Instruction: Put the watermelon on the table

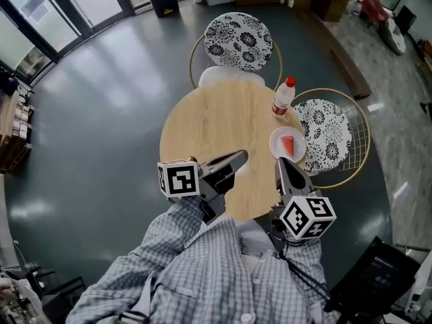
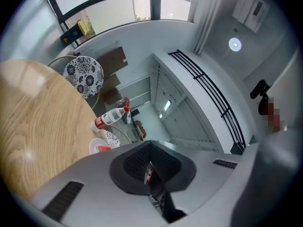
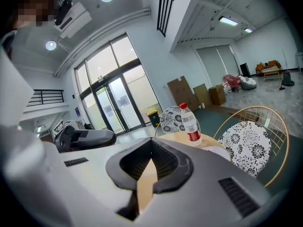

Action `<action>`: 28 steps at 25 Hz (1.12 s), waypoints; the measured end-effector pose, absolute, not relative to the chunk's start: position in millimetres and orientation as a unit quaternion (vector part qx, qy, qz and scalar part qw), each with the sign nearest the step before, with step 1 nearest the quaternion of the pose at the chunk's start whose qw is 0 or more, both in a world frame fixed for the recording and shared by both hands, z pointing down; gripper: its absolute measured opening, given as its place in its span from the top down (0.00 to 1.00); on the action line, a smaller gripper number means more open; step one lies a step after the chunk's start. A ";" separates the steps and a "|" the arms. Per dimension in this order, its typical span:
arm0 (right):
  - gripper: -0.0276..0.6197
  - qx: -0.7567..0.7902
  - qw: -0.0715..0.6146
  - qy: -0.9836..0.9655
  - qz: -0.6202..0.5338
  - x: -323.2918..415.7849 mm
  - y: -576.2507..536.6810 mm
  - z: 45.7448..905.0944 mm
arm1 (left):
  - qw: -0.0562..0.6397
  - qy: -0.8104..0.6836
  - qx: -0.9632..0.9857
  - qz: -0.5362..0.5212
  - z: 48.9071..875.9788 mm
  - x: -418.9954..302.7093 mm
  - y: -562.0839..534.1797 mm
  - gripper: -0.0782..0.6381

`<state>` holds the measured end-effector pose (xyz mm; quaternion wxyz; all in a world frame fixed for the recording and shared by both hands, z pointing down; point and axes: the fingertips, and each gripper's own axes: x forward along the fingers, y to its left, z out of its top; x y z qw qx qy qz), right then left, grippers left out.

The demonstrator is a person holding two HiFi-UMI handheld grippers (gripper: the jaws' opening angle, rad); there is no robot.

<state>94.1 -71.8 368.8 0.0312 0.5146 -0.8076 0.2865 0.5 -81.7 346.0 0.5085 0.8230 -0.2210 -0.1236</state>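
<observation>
Ahead of your right gripper (image 1: 280, 162), the watermelon (image 1: 288, 145) is red on a white plate (image 1: 275, 140). Beyond it, the bottle (image 1: 284, 96) has a red cap and label. The table (image 1: 216, 120) under your left gripper (image 1: 241, 155) is pale wood grain. The chair cushions (image 1: 239, 41) are black-and-white floral. Marker cubes (image 1: 179, 179) are black on white.

Your table (image 1: 216, 130) is pale, smooth matt wood, the bottle (image 1: 284, 97) clear plastic, the chair cushions (image 1: 238, 41) printed cloth on metal wire frames (image 1: 362, 132), the floor (image 1: 101, 106) glossy.
</observation>
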 end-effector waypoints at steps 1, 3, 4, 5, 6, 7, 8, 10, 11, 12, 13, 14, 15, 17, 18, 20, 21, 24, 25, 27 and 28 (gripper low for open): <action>0.95 0.514 0.028 -0.809 0.285 93.2 -70.2 365.1 | 0.502 -0.220 0.827 -0.120 342.5 -0.2 -79.7 0.88; 0.95 0.513 0.020 -0.810 0.285 91.2 -66.9 359.9 | 0.491 -0.218 0.836 -0.110 337.3 -1.3 -74.9 0.88; 0.95 0.512 0.016 -0.810 0.286 90.1 -65.5 357.8 | 0.487 -0.217 0.839 -0.107 335.3 -1.9 -72.6 0.88; 0.95 0.512 0.013 -0.810 0.287 88.7 -64.3 356.1 | 0.484 -0.216 0.842 -0.105 333.7 -2.9 -70.4 0.88; 0.95 0.511 0.010 -0.810 0.288 87.1 -63.3 354.7 | 0.482 -0.215 0.843 -0.105 332.3 -4.4 -68.5 0.88; 0.95 0.510 0.008 -0.811 0.288 85.5 -62.4 353.5 | 0.481 -0.216 0.843 -0.107 331.2 -5.9 -66.9 0.88; 0.95 0.509 0.007 -0.812 0.287 84.1 -61.7 352.6 | 0.481 -0.216 0.842 -0.110 330.3 -7.3 -65.5 0.88; 0.95 0.507 0.007 -0.814 0.284 81.3 -60.2 351.7 | 0.482 -0.215 0.841 -0.115 329.9 -9.6 -63.0 0.88; 0.95 0.505 0.008 -0.815 0.282 79.7 -59.5 351.7 | 0.483 -0.216 0.841 -0.116 330.3 -11.0 -61.6 0.88; 0.95 0.504 0.008 -0.816 0.281 78.1 -58.9 351.6 | 0.484 -0.216 0.840 -0.116 331.1 -12.5 -60.2 0.88; 0.95 0.504 0.010 -0.817 0.280 76.8 -58.2 351.4 | 0.485 -0.218 0.839 -0.115 332.0 -13.8 -59.0 0.88; 0.95 0.504 0.011 -0.817 0.279 76.1 -57.7 351.0 | 0.487 -0.219 0.838 -0.114 332.9 -14.8 -58.1 0.88; 0.95 0.504 0.011 -0.817 0.278 76.0 -57.2 350.5 | 0.488 -0.220 0.837 -0.113 333.6 -15.4 -57.4 0.88; 0.95 0.505 0.013 -0.817 0.277 77.0 -56.5 350.3 | 0.488 -0.220 0.837 -0.111 335.0 -15.2 -56.7 0.88; 0.95 0.504 0.014 -0.818 0.277 77.6 -56.0 350.9 | 0.488 -0.220 0.837 -0.110 335.9 -14.6 -56.5 0.88; 0.95 0.502 0.017 -0.819 0.276 77.9 -54.6 352.8 | 0.490 -0.219 0.837 -0.109 337.8 -13.1 -56.0 0.88; 0.95 0.500 0.018 -0.820 0.277 77.3 -54.0 353.5 | 0.492 -0.218 0.836 -0.109 338.2 -12.5 -55.6 0.88; 0.95 0.498 0.020 -0.821 0.278 74.3 -52.8 353.4 | 0.495 -0.215 0.835 -0.105 338.2 -11.7 -54.0 0.88; 0.95 0.497 0.021 -0.822 0.278 73.2 -52.6 353.4 | 0.495 -0.215 0.836 -0.104 338.4 -11.8 -53.6 0.88; 0.95 0.496 0.023 -0.823 0.277 72.1 -52.5 353.9 | 0.495 -0.214 0.835 -0.103 339.2 -11.7 -53.1 0.88; 0.95 0.495 0.023 -0.823 0.277 72.0 -52.6 354.5 | 0.496 -0.214 0.835 -0.104 339.8 -11.5 -52.9 0.88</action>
